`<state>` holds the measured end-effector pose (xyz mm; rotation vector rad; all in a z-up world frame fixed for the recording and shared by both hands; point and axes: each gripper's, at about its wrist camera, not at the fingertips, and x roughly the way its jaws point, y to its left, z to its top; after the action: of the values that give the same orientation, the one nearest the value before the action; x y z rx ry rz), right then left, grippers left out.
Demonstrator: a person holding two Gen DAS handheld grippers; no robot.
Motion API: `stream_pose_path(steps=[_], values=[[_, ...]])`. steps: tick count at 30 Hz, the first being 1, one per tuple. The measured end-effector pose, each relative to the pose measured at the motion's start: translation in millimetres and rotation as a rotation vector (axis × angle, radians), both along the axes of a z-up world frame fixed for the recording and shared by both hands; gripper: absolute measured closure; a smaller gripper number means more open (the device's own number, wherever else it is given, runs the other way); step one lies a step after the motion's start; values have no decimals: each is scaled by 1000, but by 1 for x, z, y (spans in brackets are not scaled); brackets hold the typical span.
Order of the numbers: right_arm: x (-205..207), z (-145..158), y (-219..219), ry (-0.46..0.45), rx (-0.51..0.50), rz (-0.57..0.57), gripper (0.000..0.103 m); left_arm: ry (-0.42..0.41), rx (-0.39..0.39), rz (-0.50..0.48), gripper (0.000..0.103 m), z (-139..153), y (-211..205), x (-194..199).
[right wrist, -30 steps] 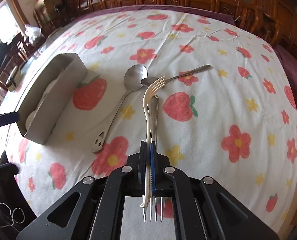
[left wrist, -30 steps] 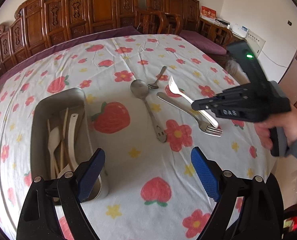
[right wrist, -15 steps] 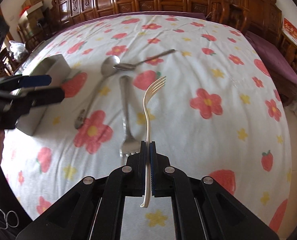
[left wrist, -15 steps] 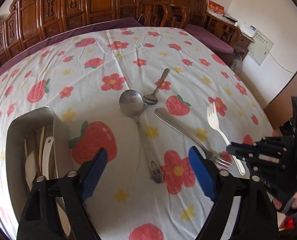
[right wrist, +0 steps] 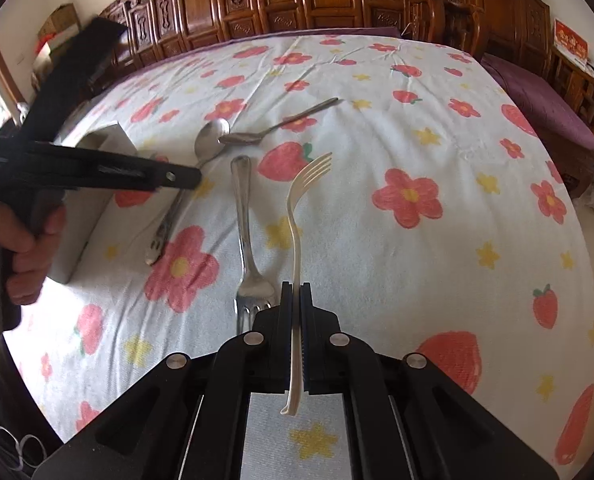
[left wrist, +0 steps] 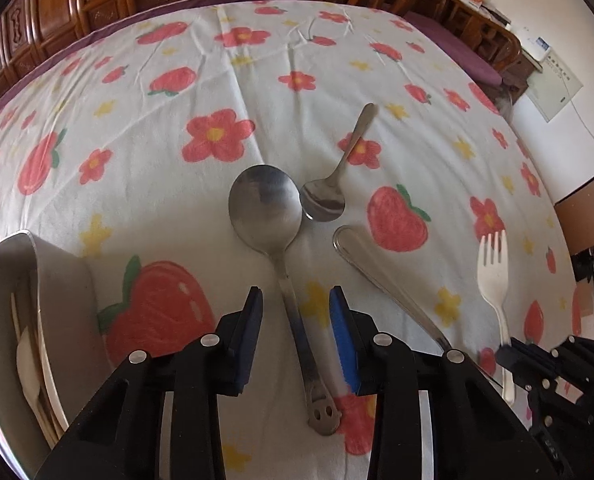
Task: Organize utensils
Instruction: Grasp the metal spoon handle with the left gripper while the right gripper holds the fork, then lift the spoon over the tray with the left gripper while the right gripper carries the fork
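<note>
Two tongs were recorded above the counter point(left wrist: 289, 92), which was covered by a cloth printed with strawberries and flowers. The left tongs point(left wrist: 295, 322) were pointed steeply down, their blue pads set either side of the handle of the large metal spoon point(left wrist: 271, 220); the jaws had just been closing, but a gap was seen on each side of the handle, so no grip was noted. The spoon lay flat, bowl away from the tongs. A small metal spoon point(left wrist: 329, 190) lay just beside its bowl, and a metal fork point(right wrist: 245, 240) lay alongside, tines toward the right tongs. At the left edge a grey tray point(left wrist: 63, 280) was seen with pale utensils point(left wrist: 29, 364) inside. The right tongs point(right wrist: 295, 316) were closed on the handle of a white plastic fork point(right wrist: 297, 216), held clear of the cloth, tines forward. A hand point(right wrist: 17, 240) was seen on the grip of the left tongs.
</note>
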<state>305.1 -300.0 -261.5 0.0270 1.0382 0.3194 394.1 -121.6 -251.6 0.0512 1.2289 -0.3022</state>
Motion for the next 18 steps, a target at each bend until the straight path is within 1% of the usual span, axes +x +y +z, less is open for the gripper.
stream_pose_path(steps=[6, 7, 8, 9, 10, 11, 12, 15, 18], values=[[-1, 2, 6, -6, -5, 27, 99, 9, 57, 4, 77, -2, -10, 9], [-2, 2, 7, -9, -10, 30, 99, 7, 77, 2, 79, -2, -11, 10], [-2, 2, 7, -11, -11, 31, 99, 3, 102, 2, 84, -3, -12, 10], [-2, 3, 6, -12, -8, 30, 99, 0, 122, 2, 87, -3, -13, 10], [-3, 3, 5, -13, -3, 28, 99, 0, 123, 3, 87, -3, -12, 10], [-3, 3, 5, -12, 1, 25, 99, 1, 122, 6, 90, -3, -11, 10], [-4, 3, 4, -11, 5, 23, 98, 3, 119, 15, 95, -3, -8, 10], [-6, 3, 4, -8, 6, 19, 98, 15, 92, 33, 98, -3, -1, 10], [-8, 4, 3, -9, 6, 18, 98, 19, 72, 33, 98, -2, 5, 5]])
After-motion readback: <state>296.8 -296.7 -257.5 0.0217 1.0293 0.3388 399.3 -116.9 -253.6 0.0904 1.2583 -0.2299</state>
